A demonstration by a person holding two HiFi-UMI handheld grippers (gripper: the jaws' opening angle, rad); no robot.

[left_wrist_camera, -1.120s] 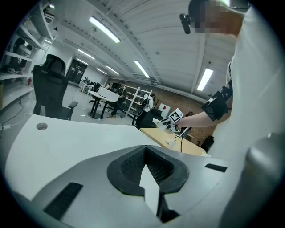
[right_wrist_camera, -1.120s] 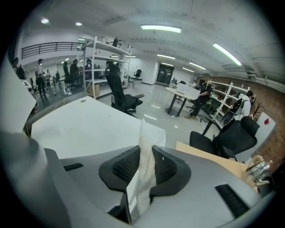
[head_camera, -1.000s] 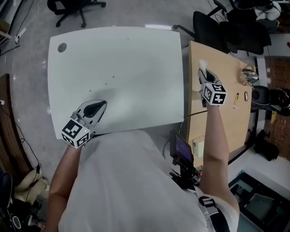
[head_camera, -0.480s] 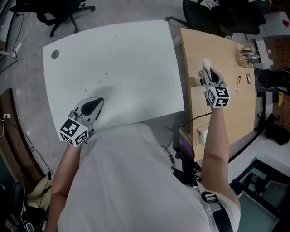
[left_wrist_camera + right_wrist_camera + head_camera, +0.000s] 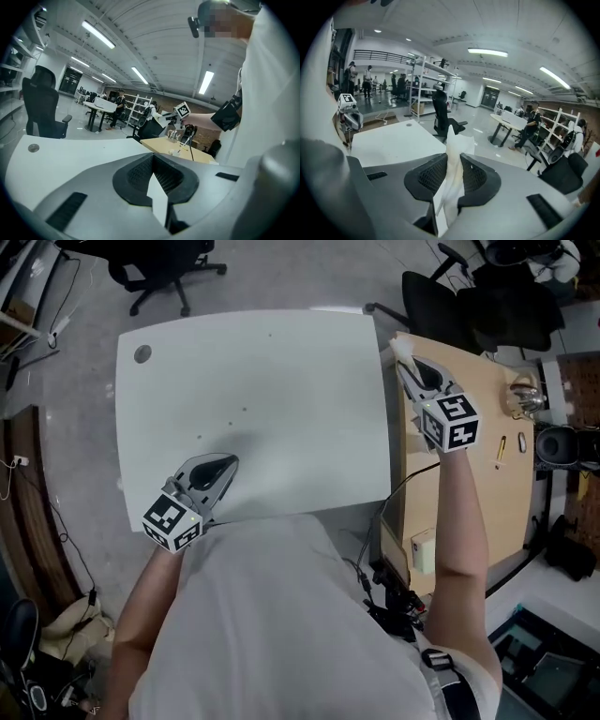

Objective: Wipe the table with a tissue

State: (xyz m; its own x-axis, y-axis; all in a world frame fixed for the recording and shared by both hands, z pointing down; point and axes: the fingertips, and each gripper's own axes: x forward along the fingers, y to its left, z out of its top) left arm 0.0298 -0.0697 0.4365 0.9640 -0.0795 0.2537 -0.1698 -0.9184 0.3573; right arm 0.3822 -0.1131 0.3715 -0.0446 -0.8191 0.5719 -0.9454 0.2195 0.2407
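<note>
The right hand-held gripper [image 5: 409, 367] pinches the tissue [image 5: 457, 140] beside the white tabletop [image 5: 281, 390], ready for wiping; the left hand-held gripper [image 5: 225, 463] is clenched and empty.

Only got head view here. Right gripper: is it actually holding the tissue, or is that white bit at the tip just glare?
Observer: Holding it. In the right gripper view the right gripper is pinched on the white tissue, which sticks up past the tips.
Operator: Left one carrying anything?
Observer: No. The left gripper view shows the left gripper with its jaws together and no tissue between them.
Operator: Anyone near the workspace?
Observer: Not close. The right gripper view shows a seated person at a round table well across the room.
</note>
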